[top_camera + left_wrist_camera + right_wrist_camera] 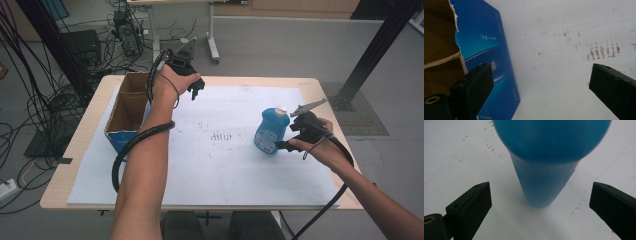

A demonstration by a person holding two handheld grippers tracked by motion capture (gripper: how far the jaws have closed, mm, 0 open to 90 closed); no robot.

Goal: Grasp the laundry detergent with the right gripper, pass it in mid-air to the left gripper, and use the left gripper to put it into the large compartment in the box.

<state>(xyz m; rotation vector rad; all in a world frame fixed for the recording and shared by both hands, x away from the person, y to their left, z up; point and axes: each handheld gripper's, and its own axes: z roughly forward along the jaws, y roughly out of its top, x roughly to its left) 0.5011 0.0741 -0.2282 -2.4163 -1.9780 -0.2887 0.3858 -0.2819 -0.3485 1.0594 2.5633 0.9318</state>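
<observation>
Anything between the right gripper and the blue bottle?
Nothing visible. The right gripper is open, its fingers either side of the blue bottle, with bare white sheet in the gap.

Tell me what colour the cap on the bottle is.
White, on the blue bottle; its cap shows best in the high view.

The only lettering found is on the cardboard box [486, 57], on its blue printed outer face as seen in the left gripper view. A short line of small white East Asian characters in corner brackets sits near the top of that face; the characters are too small and soft to read with confidence. Further fine white print runs along the right edge of the same face and cannot be made out. The label on the blue bottle [271, 131] is blurred and unreadable in the high view.
</observation>
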